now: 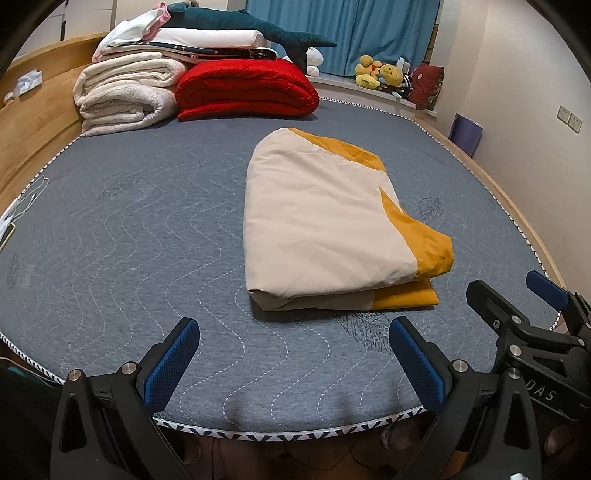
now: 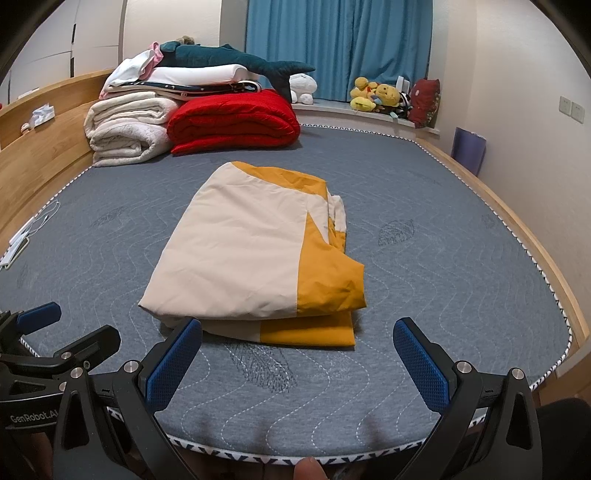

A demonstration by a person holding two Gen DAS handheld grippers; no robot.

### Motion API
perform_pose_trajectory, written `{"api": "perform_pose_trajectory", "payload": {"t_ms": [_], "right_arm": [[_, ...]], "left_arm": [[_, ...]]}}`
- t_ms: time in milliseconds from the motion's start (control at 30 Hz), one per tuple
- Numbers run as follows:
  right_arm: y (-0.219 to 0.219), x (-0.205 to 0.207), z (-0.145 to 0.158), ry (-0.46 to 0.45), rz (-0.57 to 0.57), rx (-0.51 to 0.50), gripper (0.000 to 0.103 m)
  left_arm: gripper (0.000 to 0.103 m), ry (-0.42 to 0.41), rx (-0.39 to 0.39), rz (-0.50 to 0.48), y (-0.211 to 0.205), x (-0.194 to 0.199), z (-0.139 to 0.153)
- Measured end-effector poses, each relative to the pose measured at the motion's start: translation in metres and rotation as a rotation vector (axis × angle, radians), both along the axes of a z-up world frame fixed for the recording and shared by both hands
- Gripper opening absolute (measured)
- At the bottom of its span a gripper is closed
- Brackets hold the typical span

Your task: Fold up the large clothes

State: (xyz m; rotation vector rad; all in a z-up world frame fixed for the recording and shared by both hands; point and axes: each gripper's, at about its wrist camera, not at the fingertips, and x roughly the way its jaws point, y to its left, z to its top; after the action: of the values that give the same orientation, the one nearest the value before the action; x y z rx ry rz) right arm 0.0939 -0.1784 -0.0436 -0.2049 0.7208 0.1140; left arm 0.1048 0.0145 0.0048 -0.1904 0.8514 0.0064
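A cream and mustard-yellow cloth (image 1: 325, 221) lies folded into a thick rectangle on the grey quilted mattress (image 1: 129, 240); it also shows in the right wrist view (image 2: 243, 251). My left gripper (image 1: 295, 343) is open and empty, held near the bed's front edge, short of the cloth. My right gripper (image 2: 297, 345) is open and empty, just in front of the cloth's near edge. The right gripper also shows at the right of the left wrist view (image 1: 517, 295), and the left one at the left of the right wrist view (image 2: 66, 328).
Rolled white blankets (image 1: 125, 96), a folded red quilt (image 1: 247, 88), stacked bedding and a plush shark (image 1: 236, 22) sit at the head end. A wooden frame (image 1: 33, 122) runs along the left. Plush toys (image 1: 380, 75) sit on the sill by blue curtains. A cable (image 1: 26, 203) lies at the left edge.
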Motion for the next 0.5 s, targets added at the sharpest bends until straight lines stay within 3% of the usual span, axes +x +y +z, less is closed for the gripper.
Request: {"api": "perform_pose_trajectory", "payload": {"t_ms": [500], "right_arm": [[0.0007, -0.0003, -0.0003, 0.000, -0.001, 0.000, 0.103]], "left_arm": [[0.102, -0.010, 0.007, 0.002, -0.0025, 0.0000, 0.0028]]}}
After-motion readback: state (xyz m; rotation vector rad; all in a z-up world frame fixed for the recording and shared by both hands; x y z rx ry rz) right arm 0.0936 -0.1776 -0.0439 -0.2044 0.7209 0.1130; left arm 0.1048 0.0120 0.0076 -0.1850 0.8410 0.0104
